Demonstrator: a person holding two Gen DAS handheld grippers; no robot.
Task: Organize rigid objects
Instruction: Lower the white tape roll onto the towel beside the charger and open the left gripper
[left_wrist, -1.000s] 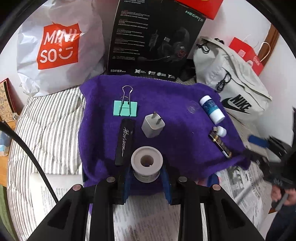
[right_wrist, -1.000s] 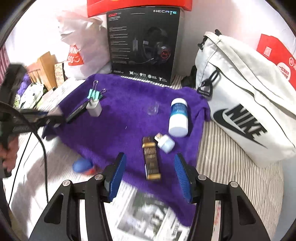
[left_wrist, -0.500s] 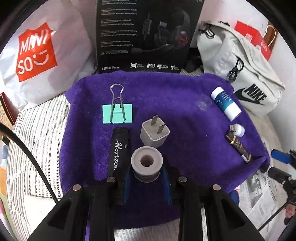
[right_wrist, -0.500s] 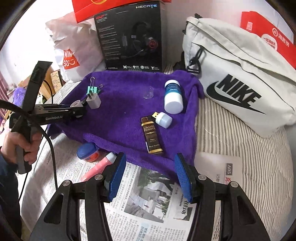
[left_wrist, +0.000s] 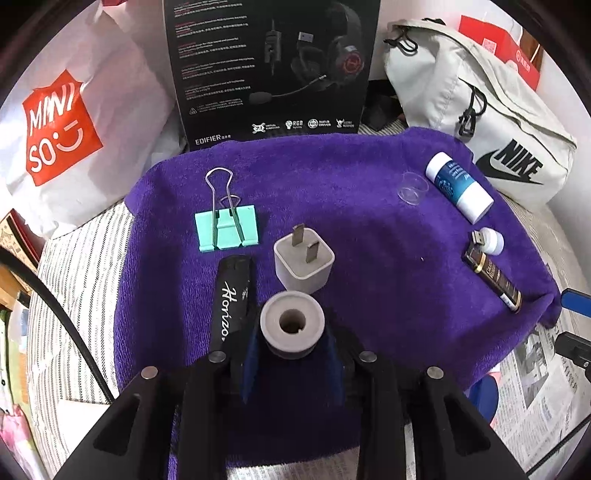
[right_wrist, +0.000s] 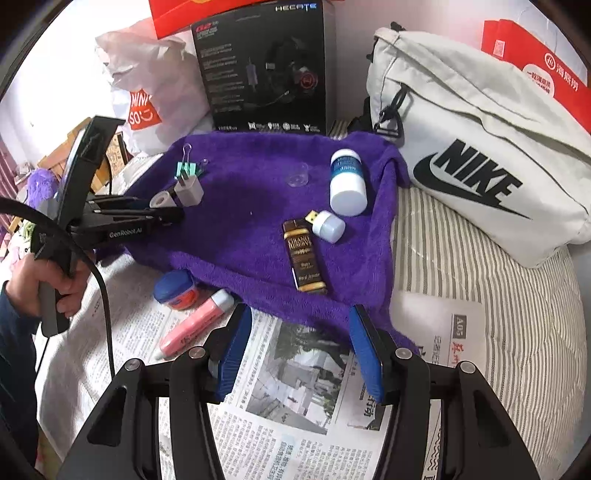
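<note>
Purple towel (left_wrist: 369, 258) carries the grey spool (left_wrist: 291, 325) at its near edge, just before the white charger (left_wrist: 303, 266); left gripper (left_wrist: 291, 354) jaws have just been opening, the spool between them; right gripper (right_wrist: 301, 347) stands open and empty above the newspaper (right_wrist: 295, 424).

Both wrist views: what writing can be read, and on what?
"MINI SO": white plastic bag
"EDIFIER", "HECATE": black headset box
"NIKE": pale fabric bag
"Horizo": black flat stick
"GenRobot.AI": left claw
"A05": newspaper
Box small print, bottle labels: unreadable.
</note>
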